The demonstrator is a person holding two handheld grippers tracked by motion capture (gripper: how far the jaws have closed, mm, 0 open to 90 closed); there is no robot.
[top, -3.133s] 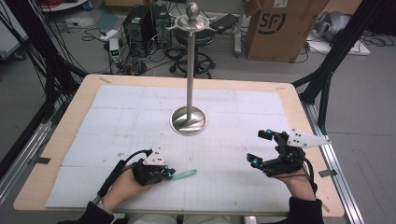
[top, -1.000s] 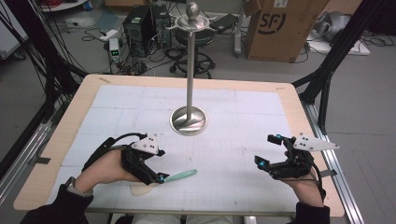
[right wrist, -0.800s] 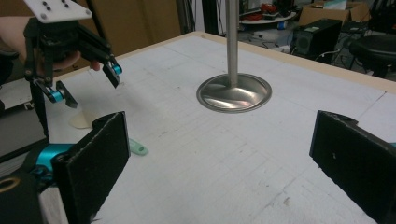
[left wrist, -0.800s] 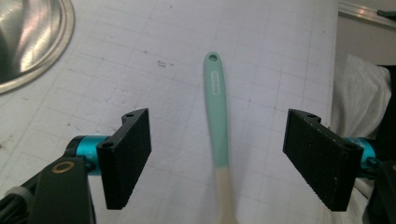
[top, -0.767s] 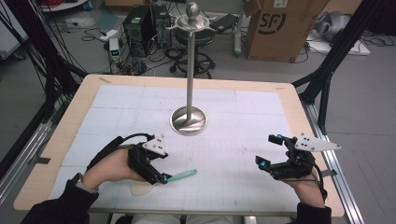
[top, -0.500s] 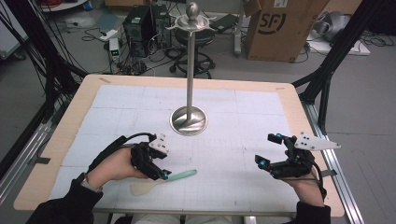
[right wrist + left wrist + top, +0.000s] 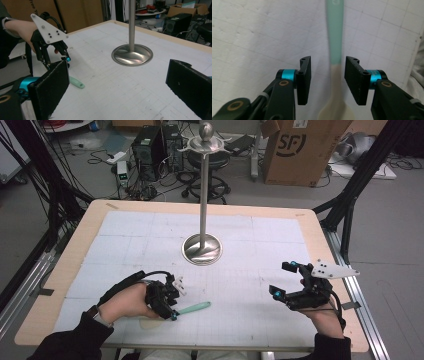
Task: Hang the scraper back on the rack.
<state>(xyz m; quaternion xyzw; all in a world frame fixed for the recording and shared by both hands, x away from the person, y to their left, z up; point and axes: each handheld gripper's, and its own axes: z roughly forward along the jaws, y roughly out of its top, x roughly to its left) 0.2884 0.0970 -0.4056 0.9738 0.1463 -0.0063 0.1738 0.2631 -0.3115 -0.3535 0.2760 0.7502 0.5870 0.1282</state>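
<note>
A spoon [image 7: 195,308] with a mint-green handle and a beige bowl lies flat on the white gridded mat [image 7: 150,235] near the front left. My left gripper [image 7: 171,312] points down over it, one jaw on each side of the spoon's neck. In the left gripper view the spoon [image 7: 334,37] runs up between the jaws of the left gripper [image 7: 327,72], which have just been closing, and a gap remains on both sides. My right gripper [image 7: 281,279] hovers at the front right, open and empty. In its own view my right gripper [image 7: 118,67] faces the spoon's handle [image 7: 76,82].
A tall metal stand [image 7: 202,248] with a round base rises from the middle of the mat, and its base [image 7: 132,54] shows in the right gripper view. Beyond the wooden table's far edge [image 7: 200,205] are a cardboard box [image 7: 300,150], a computer tower [image 7: 147,145] and cables.
The left hand has come down and toward the spoon, and its jaws have narrowed around the spoon's neck. The spoon has not moved. The right hand has stayed where it was.
</note>
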